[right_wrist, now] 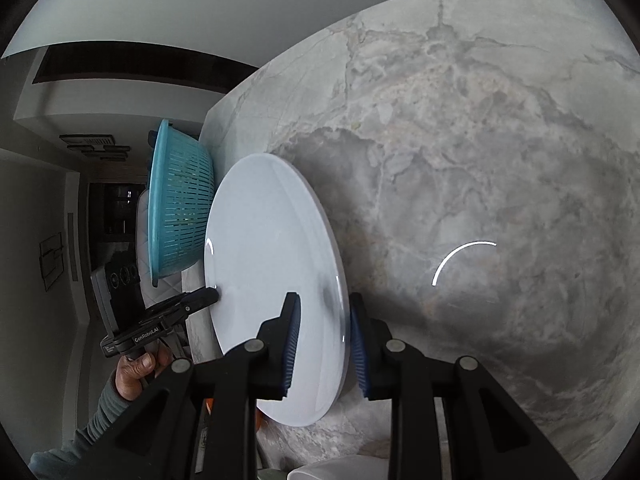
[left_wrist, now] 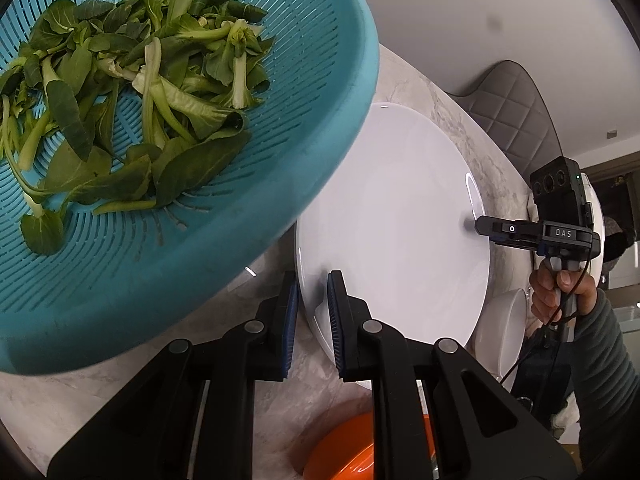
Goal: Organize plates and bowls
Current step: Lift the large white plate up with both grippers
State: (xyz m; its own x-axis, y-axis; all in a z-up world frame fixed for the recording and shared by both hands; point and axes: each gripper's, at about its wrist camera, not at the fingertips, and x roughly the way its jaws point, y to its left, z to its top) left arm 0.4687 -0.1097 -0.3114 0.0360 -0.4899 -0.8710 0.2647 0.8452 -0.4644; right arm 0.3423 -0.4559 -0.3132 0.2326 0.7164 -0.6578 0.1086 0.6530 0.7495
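A large white plate (left_wrist: 392,220) is held between both grippers above the marble table (right_wrist: 460,140). My left gripper (left_wrist: 313,320) is shut on the plate's near rim, one blue pad on each face. My right gripper (right_wrist: 324,344) is shut on the opposite rim of the plate (right_wrist: 272,272). The right gripper also shows in the left wrist view (left_wrist: 476,226) at the plate's far edge. The left gripper shows in the right wrist view (right_wrist: 214,294) at the plate's left edge. A small white bowl (left_wrist: 508,332) stands by the plate's right side.
A blue colander (left_wrist: 100,288) full of green leafy vegetables (left_wrist: 132,108) sits left of the plate; it also shows in the right wrist view (right_wrist: 176,200). An orange bowl (left_wrist: 344,448) lies below my left gripper. A grey quilted chair (left_wrist: 516,116) stands behind the table.
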